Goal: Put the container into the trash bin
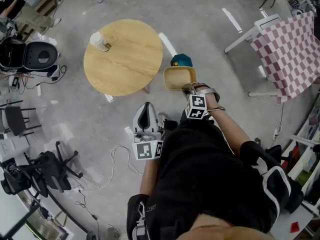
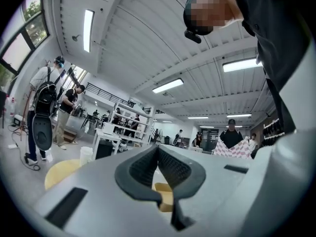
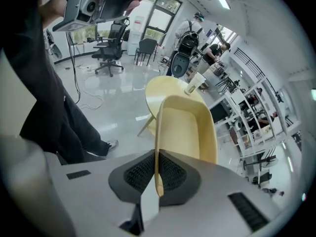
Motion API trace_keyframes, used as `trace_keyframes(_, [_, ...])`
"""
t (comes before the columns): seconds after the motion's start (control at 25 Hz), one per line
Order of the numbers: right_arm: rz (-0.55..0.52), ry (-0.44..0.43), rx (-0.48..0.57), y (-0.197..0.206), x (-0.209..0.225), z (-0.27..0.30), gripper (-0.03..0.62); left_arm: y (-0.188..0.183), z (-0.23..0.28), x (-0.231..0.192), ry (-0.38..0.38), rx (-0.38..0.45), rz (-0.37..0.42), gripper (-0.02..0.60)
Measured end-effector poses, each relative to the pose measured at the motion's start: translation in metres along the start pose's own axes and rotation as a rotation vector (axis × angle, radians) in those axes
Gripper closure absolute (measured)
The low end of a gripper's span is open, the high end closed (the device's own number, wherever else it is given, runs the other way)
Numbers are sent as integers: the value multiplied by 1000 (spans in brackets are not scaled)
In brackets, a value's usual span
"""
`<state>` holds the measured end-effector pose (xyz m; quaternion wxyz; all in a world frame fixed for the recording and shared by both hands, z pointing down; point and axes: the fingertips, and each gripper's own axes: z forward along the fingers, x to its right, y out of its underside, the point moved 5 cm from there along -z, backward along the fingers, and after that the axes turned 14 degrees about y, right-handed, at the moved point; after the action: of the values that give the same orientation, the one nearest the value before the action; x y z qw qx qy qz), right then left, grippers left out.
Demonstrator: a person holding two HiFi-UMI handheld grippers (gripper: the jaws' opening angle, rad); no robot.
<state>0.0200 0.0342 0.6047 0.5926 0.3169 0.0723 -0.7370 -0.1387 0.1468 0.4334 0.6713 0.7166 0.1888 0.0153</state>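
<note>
**Right gripper** (image 1: 190, 87), clenched on the container (image 1: 180, 77). The container was a pale yellow, smooth-walled tub, roughly rectangular with rounded corners. It was held clear of the floor (image 1: 200, 14), just right of the bench (image 1: 125, 59). Seen along the jaws, the dark dimpled pads (image 3: 140, 174) pinched one thin side wall edge-on, and the open hollow of the container (image 3: 190, 132) faced to one side.

**Left gripper** (image 1: 146, 106), a grey moulded shell held nearer the person's body. Its jaws were closed, with nothing gripped. The textured pads (image 2: 175, 169) met at their tips, and a sliver of yellow seen behind them lay beyond the jaws, not between them.

Each gripper carried a cube with black-and-white square markers, one on the right (image 1: 197, 106) and one on the left (image 1: 148, 150).

**Bench.** The top was round, of light wood grain, and hid most of its legs. At its far left edge sat a pale cylindrical cup (image 1: 99, 41). From above it could not be told whether the cup stood upright or leaned.

**Partly hidden.** A teal rounded object (image 1: 181, 60) lay just beyond the container. The container covered its near part, so its shape could not be made out.

**Surroundings.**
- The floor was glossy grey concrete.
- A pink-and-white checked cloth (image 1: 290, 54) was draped over a white frame at the far right, cut off at the edge of view.
- Black office chairs (image 1: 47, 171) stood at the near left.
</note>
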Motion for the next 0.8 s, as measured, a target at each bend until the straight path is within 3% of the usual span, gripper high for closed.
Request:
trace_keyframes(0.36, [92, -24, -34, 99, -23, -2, 559, 42, 65, 59, 86, -25, 25, 572])
trace_keyframes(0.8, [168, -27, -86, 205, -21, -24, 559, 52, 130, 139, 123, -44, 25, 572])
